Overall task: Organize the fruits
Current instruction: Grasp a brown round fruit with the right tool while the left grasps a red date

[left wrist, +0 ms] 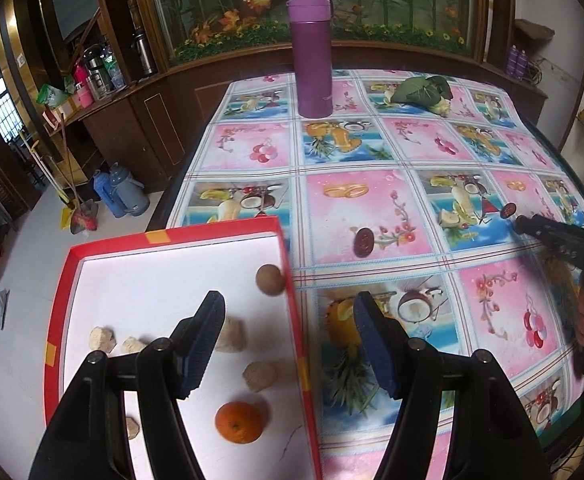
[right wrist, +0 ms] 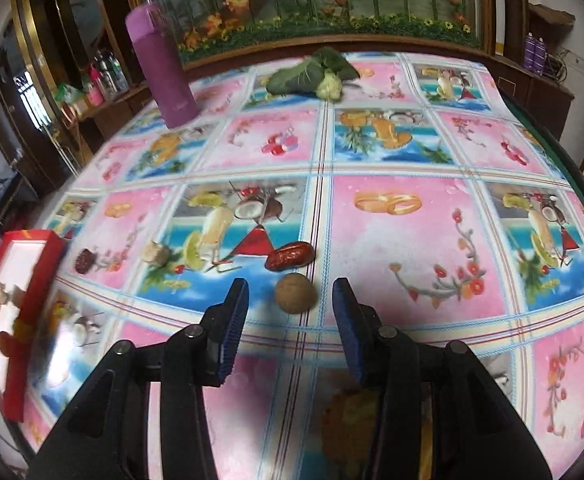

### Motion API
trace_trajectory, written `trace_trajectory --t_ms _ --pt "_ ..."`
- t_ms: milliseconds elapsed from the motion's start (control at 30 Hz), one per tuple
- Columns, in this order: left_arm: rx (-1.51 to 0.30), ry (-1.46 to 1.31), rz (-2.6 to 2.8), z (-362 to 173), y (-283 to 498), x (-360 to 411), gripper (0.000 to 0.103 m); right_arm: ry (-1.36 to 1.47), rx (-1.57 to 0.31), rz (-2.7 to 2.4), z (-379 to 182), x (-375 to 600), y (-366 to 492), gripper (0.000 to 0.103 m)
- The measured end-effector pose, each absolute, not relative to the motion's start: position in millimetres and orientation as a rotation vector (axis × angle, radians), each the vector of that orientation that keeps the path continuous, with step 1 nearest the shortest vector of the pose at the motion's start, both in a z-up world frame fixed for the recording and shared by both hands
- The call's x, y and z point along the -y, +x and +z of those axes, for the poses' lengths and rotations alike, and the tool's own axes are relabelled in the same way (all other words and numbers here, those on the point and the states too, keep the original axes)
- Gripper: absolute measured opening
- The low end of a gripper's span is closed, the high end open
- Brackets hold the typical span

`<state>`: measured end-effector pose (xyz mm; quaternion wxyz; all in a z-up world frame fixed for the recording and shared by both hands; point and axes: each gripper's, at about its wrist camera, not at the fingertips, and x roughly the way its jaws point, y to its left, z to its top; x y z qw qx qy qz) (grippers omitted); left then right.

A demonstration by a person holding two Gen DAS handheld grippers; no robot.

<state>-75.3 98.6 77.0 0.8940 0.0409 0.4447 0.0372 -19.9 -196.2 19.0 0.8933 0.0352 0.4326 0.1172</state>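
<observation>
Right gripper (right wrist: 289, 312) is hovering low over the table with its jaws wide, and a round brown longan (right wrist: 296, 293) is lying on the tablecloth (right wrist: 392, 240) between the fingertips, touching neither pad. Just beyond it a red date (right wrist: 289, 256) is lying close enough to get nudged. To do this pick well, the jaws probably need to settle level around the longan's middle and close gently, since a round fruit is likely to roll away.

Left gripper (left wrist: 289, 338) is hanging wide and empty above the right wall of the red tray (left wrist: 292, 280) at the table's near left corner. Inside are sitting an orange (left wrist: 239, 422), another longan (left wrist: 269, 279) against that wall, and several pale lumpy pieces (left wrist: 259, 376). Toward the far edge are standing a purple flask (left wrist: 314, 56) and a leafy cauliflower (left wrist: 422, 94).
</observation>
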Motion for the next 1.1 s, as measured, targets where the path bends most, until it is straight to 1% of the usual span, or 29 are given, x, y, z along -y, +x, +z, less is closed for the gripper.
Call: trace_trajectory --t_ms 67,167,200,267,400,567,833,900,967,1033,1100 --pt "-0.925 0.089 0.079 76 -69 -95 0.067 0.053 -0.913 0.228 13 194 -18 0.045" --pt "-0.938 0.089 0.066 71 -56 -87 0.067 0.059 -0.904 0.219 12 198 -17 0.034" --pt "-0.944 0.088 0.060 68 -51 -84 0.067 0.056 -0.912 0.217 10 198 -16 0.029" --pt "-0.961 0.091 0.052 60 -39 -77 0.067 0.026 -0.908 0.206 9 196 -16 0.024" --pt "-0.980 0.113 0.039 46 -22 -64 0.067 0.033 -0.900 0.200 10 198 -17 0.024" --pt "-0.993 0.123 0.018 32 -5 -56 0.067 0.135 -0.856 0.197 22 218 -19 0.024" --pt "-1.024 0.091 -0.002 15 14 -49 0.066 0.188 -0.838 0.196 30 223 -22 0.024" --pt "-1.022 0.069 -0.003 13 18 -51 0.061 0.194 -0.834 0.199 31 224 -22 0.024" --pt "-1.025 0.061 -0.004 11 21 -51 0.049 0.196 -0.829 0.199 31 224 -23 0.024" --pt "-1.034 0.041 -0.024 7 23 -52 0.043 0.197 -0.825 0.201 31 224 -23 0.024" --pt "-1.026 0.023 -0.030 7 23 -54 0.042 0.204 -0.822 0.202 32 224 -23 0.024"
